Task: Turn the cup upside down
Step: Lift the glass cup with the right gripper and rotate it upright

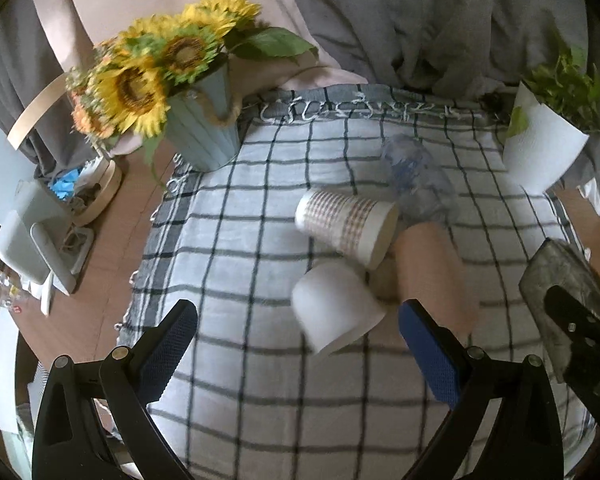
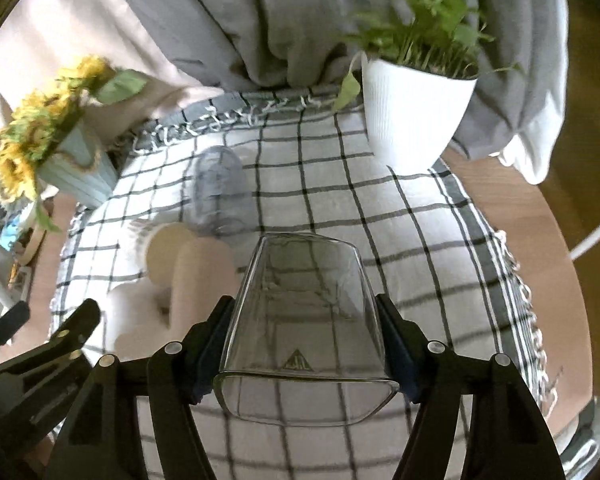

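The clear glass cup (image 2: 306, 320) is held between the fingers of the right gripper (image 2: 306, 344), lying on its side above the checked cloth (image 2: 440, 240), its wide rim nearest the camera. The flip is judged roughly halfway done; setting it rim-down remains. A small triangular mark is seen on the glass, unreadable. The left gripper (image 1: 296, 344) is spread wide, empty, near the toppled paper cups (image 1: 346, 228).
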### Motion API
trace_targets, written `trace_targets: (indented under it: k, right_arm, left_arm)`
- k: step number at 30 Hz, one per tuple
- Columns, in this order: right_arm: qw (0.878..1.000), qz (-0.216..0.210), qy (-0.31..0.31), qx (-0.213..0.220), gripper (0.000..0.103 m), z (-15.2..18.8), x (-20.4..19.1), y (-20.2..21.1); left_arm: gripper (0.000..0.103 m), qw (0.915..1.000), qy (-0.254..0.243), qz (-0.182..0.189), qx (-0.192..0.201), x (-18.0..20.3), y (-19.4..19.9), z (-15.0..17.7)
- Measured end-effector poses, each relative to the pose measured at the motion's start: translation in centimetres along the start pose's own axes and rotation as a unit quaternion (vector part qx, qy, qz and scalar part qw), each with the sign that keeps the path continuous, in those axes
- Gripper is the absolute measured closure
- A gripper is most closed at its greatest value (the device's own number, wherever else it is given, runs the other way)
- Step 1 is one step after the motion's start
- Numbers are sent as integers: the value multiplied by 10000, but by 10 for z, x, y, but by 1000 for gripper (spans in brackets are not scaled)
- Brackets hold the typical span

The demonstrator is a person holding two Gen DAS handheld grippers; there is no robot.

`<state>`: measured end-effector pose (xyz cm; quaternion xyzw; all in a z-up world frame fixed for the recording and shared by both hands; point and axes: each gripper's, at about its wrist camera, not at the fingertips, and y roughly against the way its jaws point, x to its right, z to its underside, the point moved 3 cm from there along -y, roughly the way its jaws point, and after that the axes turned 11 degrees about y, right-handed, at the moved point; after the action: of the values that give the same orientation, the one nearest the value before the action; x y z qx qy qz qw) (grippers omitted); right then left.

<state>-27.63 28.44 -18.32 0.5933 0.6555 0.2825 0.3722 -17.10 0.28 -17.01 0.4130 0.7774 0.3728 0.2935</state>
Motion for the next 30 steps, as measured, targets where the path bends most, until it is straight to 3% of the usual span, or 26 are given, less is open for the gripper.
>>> trace_targets:
  k: [8,16,21,30]
  right_arm:
    - [10000,17,44,9,35,39,-51,28]
    - [9992,-144,161,-330,35,75,-98,15]
    - [9980,-157,364,-487,35,84,-119,-3]
    - [9946,81,845,-605,35,85,-135,-34]
  left_arm:
    - [1,9998,38,-2,-198,-58,6,33]
    - [1,9985,138,-188,-503,-100,-9,60]
    - [1,9958,401,-502,-648,-116,-23,71]
    - [1,9914,590,-686,-946,-118,-53,84]
